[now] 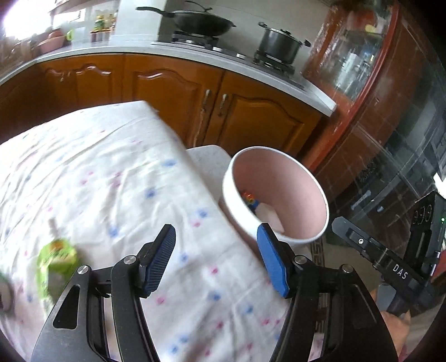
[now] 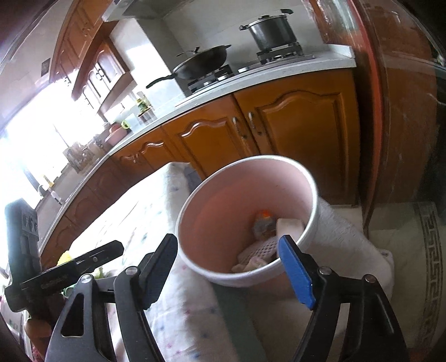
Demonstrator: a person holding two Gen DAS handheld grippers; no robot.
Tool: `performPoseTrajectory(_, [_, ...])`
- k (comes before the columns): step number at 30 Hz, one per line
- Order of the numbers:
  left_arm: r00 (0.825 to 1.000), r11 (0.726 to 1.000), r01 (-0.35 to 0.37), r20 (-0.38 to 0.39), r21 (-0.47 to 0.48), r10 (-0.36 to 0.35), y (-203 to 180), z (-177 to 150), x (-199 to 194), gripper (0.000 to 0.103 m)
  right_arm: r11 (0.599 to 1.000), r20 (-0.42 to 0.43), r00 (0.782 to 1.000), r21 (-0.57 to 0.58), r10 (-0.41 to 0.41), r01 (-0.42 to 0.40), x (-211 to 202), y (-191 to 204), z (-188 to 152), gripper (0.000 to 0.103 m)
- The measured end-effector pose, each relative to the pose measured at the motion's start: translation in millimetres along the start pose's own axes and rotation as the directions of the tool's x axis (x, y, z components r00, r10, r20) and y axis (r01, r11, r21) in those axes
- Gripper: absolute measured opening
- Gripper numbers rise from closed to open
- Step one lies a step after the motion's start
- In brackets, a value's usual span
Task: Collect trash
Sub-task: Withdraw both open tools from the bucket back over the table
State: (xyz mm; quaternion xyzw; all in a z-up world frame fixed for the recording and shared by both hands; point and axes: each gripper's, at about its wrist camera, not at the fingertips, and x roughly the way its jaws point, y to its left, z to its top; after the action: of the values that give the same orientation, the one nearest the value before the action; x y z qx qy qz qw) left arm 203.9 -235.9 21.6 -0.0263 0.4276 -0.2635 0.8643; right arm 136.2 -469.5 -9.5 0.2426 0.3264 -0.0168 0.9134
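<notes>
A pink bin with a white rim (image 1: 281, 181) stands just off the table's right edge; it also shows in the right wrist view (image 2: 237, 206). Inside lie a white block (image 2: 290, 225), a white net wrapper (image 2: 259, 252) and a small colourful packet (image 2: 263, 220). A green carton with a straw (image 1: 57, 261) lies blurred on the tablecloth at the left. My left gripper (image 1: 216, 252) is open and empty above the table, its right finger next to the bin's rim. My right gripper (image 2: 228, 257) is open and empty over the bin's near rim.
The table has a white cloth with pink and blue dots (image 1: 111, 181). Wooden cabinets (image 1: 172, 92) and a counter with a wok (image 1: 203, 21) and a pot (image 1: 278, 41) stand behind. A white cushioned seat (image 2: 348, 245) bears the bin. The right gripper's body (image 1: 390, 267) shows at right.
</notes>
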Motion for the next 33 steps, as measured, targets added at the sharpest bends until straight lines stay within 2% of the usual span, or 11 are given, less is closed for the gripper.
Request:
performPoseTrajectory(10, [0.996,0.993,-0.055,0.057,-0.104,0.061,60.5,-32.4,-53.4,0.063,0.996,-0.022,0.997,-0.051,0.073,-0.074,0.9,48.1,-26.5,0.077])
performPoseTrajectory(20, [0.988,0.965,-0.117,0.074,-0.236,0.138,135.0,-69.0,-94.3,0.063,0.981,-0.094,0.988,-0.137,0.124,-0.137,18.3,103.9,-56.6,0.077])
performPoseTrajectory(33, [0.976,0.938,-0.161,0.090,-0.307,0.197,181.3,-96.6,-129.4,0.063,0.948,-0.165,0.967,-0.225,0.192,-0.227,33.2,166.1,-85.8,0.077])
